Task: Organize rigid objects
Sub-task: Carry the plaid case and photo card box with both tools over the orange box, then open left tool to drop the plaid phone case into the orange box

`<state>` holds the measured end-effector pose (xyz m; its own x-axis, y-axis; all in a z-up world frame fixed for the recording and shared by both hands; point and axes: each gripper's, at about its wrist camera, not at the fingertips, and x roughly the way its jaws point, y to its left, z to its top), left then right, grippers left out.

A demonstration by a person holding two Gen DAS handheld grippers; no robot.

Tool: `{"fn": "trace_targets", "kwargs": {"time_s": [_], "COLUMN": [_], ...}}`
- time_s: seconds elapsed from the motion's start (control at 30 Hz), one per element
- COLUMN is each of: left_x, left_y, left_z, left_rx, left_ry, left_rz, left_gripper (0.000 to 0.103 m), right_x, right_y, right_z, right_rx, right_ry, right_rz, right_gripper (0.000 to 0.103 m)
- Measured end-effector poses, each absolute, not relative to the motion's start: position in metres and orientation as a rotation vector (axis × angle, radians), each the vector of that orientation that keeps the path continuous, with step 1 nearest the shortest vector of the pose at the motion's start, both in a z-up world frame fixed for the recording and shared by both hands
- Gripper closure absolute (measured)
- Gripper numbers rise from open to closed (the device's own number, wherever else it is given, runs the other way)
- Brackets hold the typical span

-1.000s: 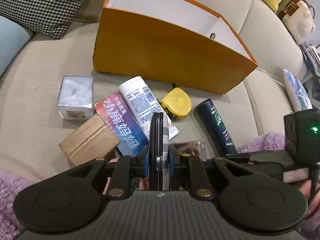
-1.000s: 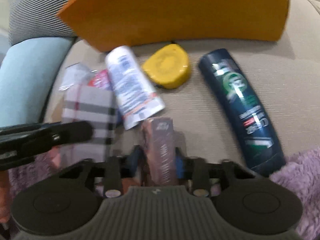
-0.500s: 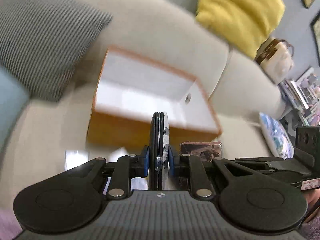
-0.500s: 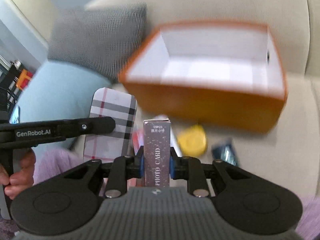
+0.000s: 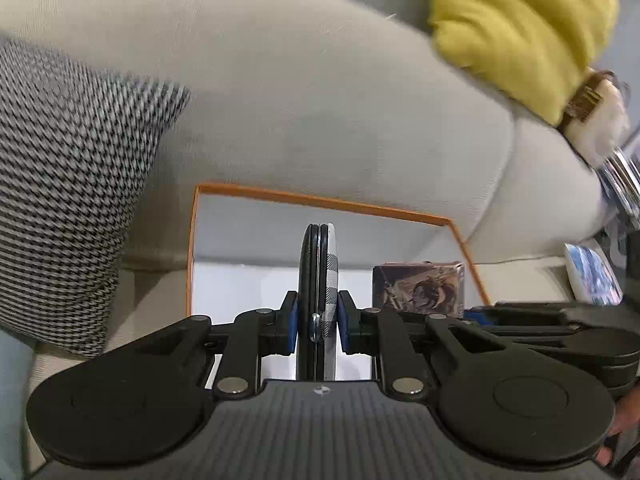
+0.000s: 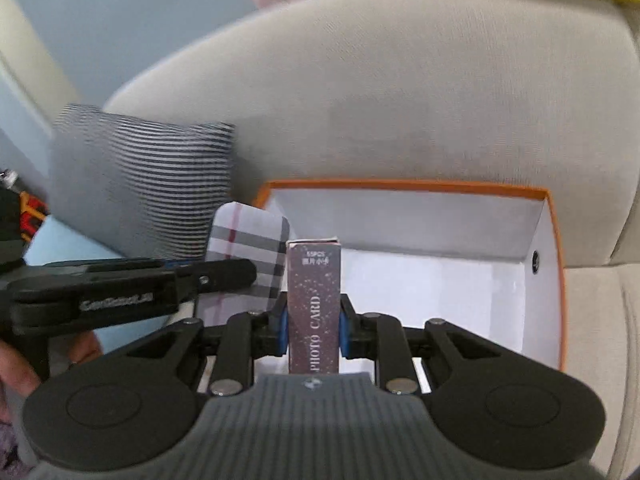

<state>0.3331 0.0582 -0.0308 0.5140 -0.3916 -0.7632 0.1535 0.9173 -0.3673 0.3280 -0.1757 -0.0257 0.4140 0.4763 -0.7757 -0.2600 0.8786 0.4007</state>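
My left gripper [image 5: 318, 326] is shut on a flat plaid case [image 5: 329, 276], seen edge-on, held over the open orange box [image 5: 320, 202] with a white inside. My right gripper [image 6: 313, 330] is shut on a purple photo card box [image 6: 314, 300], held upright over the same orange box [image 6: 554, 248]. In the right wrist view the plaid case [image 6: 250, 246] and the left gripper's arm [image 6: 132, 292] sit to the left. In the left wrist view the photo card box [image 5: 418, 290] sits to the right.
The orange box stands on a beige sofa against its backrest [image 5: 320, 100]. A houndstooth cushion [image 5: 68, 184] leans at the left. A yellow cushion [image 5: 520, 28] lies on the backrest at the right. A light blue cushion [image 6: 60, 248] is at the far left.
Both grippers have lifted their objects from the sofa seat and moved forward over the orange box. The loose items on the seat have dropped out of view.
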Motion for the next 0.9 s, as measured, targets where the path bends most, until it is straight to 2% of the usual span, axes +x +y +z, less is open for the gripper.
{"fn": "trace_targets", "kwargs": {"time_s": [0.3, 0.5, 0.9], "left_x": [0.382, 0.391, 0.416], "left_y": [0.054, 0.024, -0.031], "left_z": [-0.082, -0.088, -0.119], "left_rx": [-0.215, -0.037, 0.205], "left_ry": [1.122, 1.174, 1.231], "left_rz": [-0.332, -0.292, -0.218], "left_gripper": [0.082, 0.082, 0.081], "right_x": [0.378, 0.395, 0.405], "right_y": [-0.165, -0.152, -0.144], "right_z": [-0.085, -0.111, -0.131], "right_rx": [0.296, 0.313, 0.318], "right_ry": [1.158, 1.195, 1.219], "right_rz": [0.433, 0.449, 0.431], "right_gripper": [0.080, 0.080, 0.080]}}
